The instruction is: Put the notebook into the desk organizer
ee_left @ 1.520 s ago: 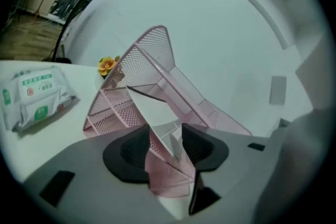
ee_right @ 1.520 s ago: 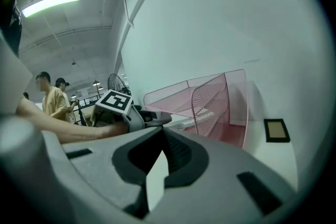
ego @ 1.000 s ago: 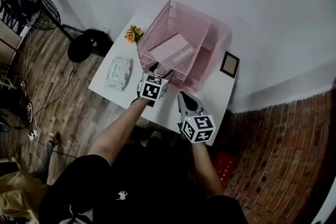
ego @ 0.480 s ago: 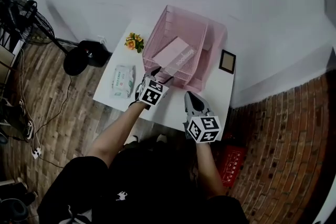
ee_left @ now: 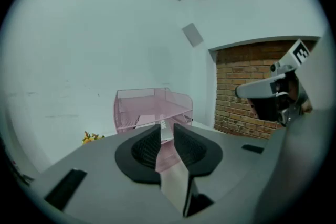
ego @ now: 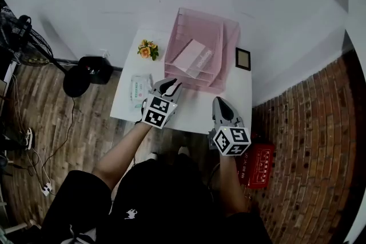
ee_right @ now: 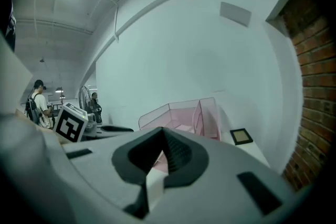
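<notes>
The pink notebook (ego: 191,56) lies flat on a shelf of the pink wire desk organizer (ego: 219,43) at the back of the white table (ego: 189,114). My left gripper (ego: 171,86) is held in front of the organizer, apart from it. Its jaws have just been closing and now stand at a narrow gap with nothing between them (ee_left: 167,128). The organizer (ee_left: 152,107) shows beyond them. My right gripper (ego: 221,103) hangs near the table's front right, its jaws together and empty (ee_right: 163,131).
A small bunch of flowers (ego: 147,49) and a pack of wipes (ego: 139,90) sit at the table's left. A picture frame (ego: 243,58) lies right of the organizer. On the floor are a red box (ego: 260,166) and a black fan base (ego: 86,74).
Both grippers have drawn back from the organizer and risen. The left jaws, wide at the organizer's front before, have narrowed. The notebook stays on its shelf.
</notes>
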A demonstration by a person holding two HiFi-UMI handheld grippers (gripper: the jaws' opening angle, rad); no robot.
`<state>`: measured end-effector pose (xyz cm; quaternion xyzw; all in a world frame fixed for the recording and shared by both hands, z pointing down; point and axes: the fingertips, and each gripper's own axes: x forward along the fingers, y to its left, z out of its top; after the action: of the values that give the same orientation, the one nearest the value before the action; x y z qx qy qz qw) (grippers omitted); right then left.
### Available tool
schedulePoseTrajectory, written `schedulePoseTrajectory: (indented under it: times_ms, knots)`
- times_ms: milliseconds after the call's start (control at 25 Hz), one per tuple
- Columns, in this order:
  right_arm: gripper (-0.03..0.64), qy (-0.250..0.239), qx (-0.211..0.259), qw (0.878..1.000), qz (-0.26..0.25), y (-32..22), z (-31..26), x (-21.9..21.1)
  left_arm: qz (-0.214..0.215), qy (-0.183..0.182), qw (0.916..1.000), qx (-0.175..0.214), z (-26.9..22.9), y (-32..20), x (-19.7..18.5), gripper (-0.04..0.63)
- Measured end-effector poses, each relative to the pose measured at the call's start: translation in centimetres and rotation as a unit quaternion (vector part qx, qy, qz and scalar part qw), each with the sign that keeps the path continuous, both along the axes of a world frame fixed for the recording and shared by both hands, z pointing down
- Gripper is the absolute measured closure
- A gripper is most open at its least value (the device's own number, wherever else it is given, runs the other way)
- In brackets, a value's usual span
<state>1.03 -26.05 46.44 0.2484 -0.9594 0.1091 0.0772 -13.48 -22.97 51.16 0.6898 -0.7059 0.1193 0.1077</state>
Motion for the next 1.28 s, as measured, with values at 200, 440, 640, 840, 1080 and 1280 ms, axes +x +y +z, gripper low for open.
schedulePoseTrajectory:
  times_ms: [200, 440, 640, 840, 1080, 1280]
  knots:
    - [0.615, -0.005, 0.017, 1.000, 0.022, 3.5, -1.7, 0.9, 0.008, 0.011, 0.9996, 0.023, -2.6, 3.9, -0.8, 0.589]
    - [0.615, -0.013, 0.034, 0.998, 0.051, 7.3, -3.5, 1.6, 0.031, -0.004, 0.9989, 0.033, -4.6, 7.9, -0.8, 0.591]
    - [0.615, -0.004, 0.063, 0.996, 0.066, 10.1, -5.0, 1.9, 0.048, -0.014, 0.9969, 0.060, -6.1, 10.9, -0.8, 0.591]
    - [0.615, -0.004, 0.070, 0.995, 0.068, 12.1, -5.9, 1.9, 0.051, -0.019, 0.9958, 0.074, -7.2, 13.3, -1.2, 0.592]
    - [0.615, 0.001, 0.069, 0.995, 0.073, 12.7, -5.9, 1.9, 0.045, -0.022, 0.9949, 0.087, -8.6, 14.8, -1.6, 0.592]
    - [0.615, 0.000, 0.067, 0.994, 0.086, 12.6, -6.2, 2.7, 0.039, -0.009, 0.9958, 0.082, -8.2, 15.5, -2.1, 0.592]
